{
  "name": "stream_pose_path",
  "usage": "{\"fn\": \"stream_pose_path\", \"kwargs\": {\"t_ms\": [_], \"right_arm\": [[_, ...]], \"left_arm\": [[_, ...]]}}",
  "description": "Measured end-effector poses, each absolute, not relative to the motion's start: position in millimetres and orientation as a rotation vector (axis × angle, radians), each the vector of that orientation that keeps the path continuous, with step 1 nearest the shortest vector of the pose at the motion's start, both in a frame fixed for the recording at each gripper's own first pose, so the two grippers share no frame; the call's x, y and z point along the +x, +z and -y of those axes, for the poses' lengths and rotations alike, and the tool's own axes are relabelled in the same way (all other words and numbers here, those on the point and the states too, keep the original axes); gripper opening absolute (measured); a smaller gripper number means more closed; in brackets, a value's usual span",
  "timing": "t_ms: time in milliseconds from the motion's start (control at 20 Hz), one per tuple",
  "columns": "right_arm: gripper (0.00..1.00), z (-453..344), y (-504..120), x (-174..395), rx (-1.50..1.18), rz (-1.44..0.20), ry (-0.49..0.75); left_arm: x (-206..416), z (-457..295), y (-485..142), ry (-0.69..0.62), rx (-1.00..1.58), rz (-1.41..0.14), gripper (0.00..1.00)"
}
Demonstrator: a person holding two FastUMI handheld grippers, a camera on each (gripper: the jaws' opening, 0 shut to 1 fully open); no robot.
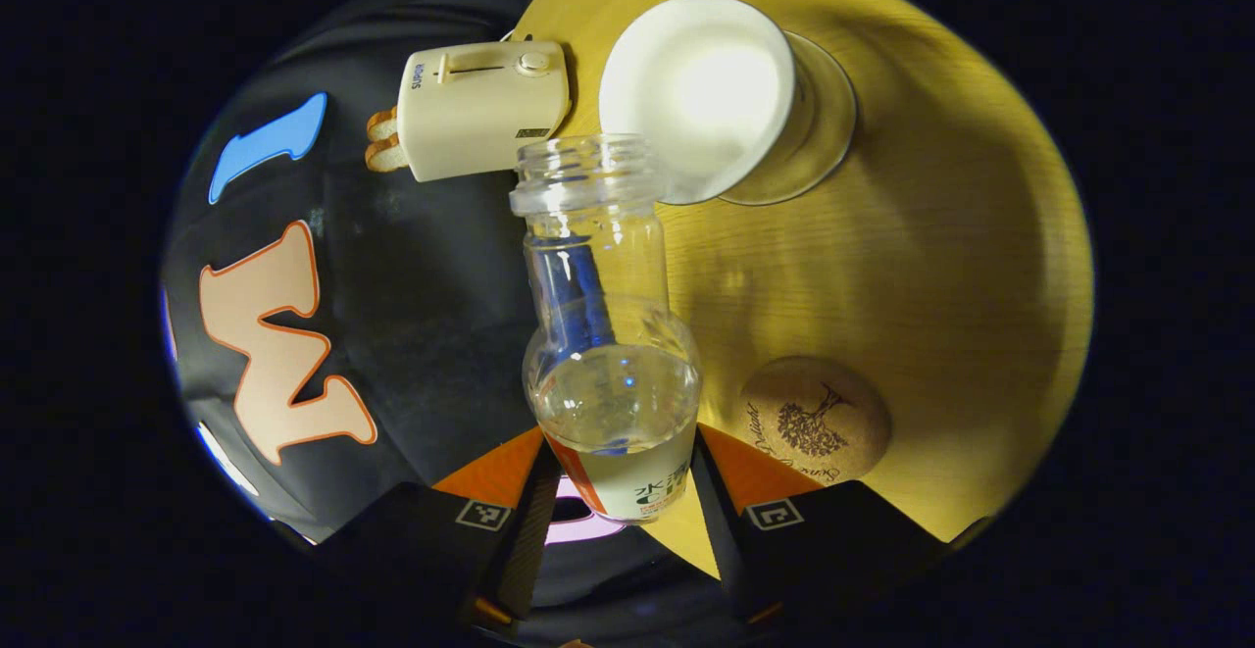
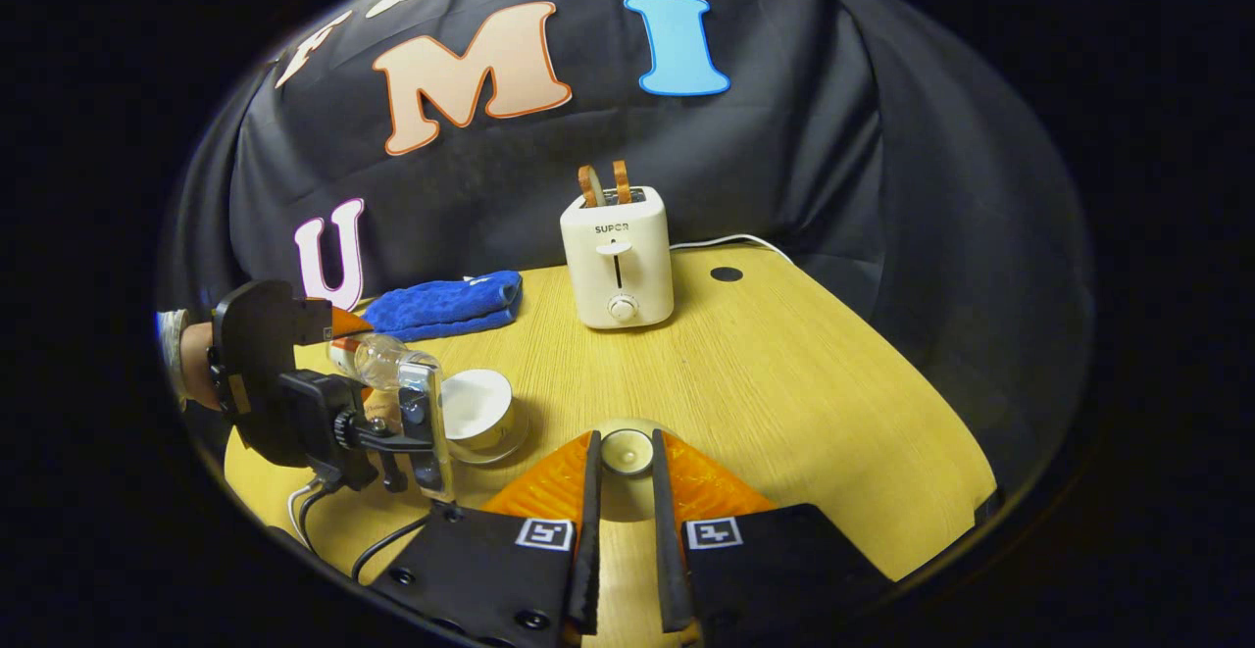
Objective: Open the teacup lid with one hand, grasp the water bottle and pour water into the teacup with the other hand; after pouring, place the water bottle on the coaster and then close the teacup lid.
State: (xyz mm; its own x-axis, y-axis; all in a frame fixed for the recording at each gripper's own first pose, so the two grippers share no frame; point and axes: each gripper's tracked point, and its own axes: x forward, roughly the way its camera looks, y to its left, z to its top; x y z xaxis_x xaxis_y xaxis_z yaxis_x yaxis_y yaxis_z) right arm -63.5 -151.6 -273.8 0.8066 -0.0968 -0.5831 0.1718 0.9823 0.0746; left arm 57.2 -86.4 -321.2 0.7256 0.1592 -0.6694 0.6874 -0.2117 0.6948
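In the left gripper view my left gripper [image 1: 618, 457] is shut on a clear, uncapped water bottle [image 1: 608, 334] that holds some water. The bottle is tilted, its mouth right beside the rim of the white teacup [image 1: 701, 89], which stands open on a glass saucer [image 1: 828, 124]. A round cork coaster [image 1: 814, 420] lies on the table to the right of the bottle. In the right gripper view my right gripper [image 2: 626, 444] is shut on the small round teacup lid [image 2: 627, 452], held just above the table. Far left there, the left gripper [image 2: 294, 383] tips the bottle [image 2: 377, 359] over the teacup [image 2: 476, 408].
A cream toaster [image 2: 618, 266] with two slices of bread stands at the back of the yellow wooden table [image 2: 784, 393], its cord trailing right. A folded blue cloth [image 2: 446, 305] lies at the back left. The toaster [image 1: 480, 109] sits just left of the teacup in the left gripper view.
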Motion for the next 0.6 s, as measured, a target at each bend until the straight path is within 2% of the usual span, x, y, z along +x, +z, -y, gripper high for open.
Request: {"fn": "stream_pose_path", "kwargs": {"t_ms": [250, 400, 600], "right_arm": [[0.29, 151, -280, -67, 0.125, -0.611, -0.144], [0.26, 150, -284, -71, 0.136, -0.611, -0.141], [0.26, 151, -289, -75, 0.152, -0.615, -0.141]], "left_arm": [[62, 87, -309, -0.582, 1.873, -0.681, 0.71], [66, 93, -302, -0.607, 1.947, -0.661, 0.72], [69, 99, -298, -0.624, 2.001, -0.652, 0.72]]}}
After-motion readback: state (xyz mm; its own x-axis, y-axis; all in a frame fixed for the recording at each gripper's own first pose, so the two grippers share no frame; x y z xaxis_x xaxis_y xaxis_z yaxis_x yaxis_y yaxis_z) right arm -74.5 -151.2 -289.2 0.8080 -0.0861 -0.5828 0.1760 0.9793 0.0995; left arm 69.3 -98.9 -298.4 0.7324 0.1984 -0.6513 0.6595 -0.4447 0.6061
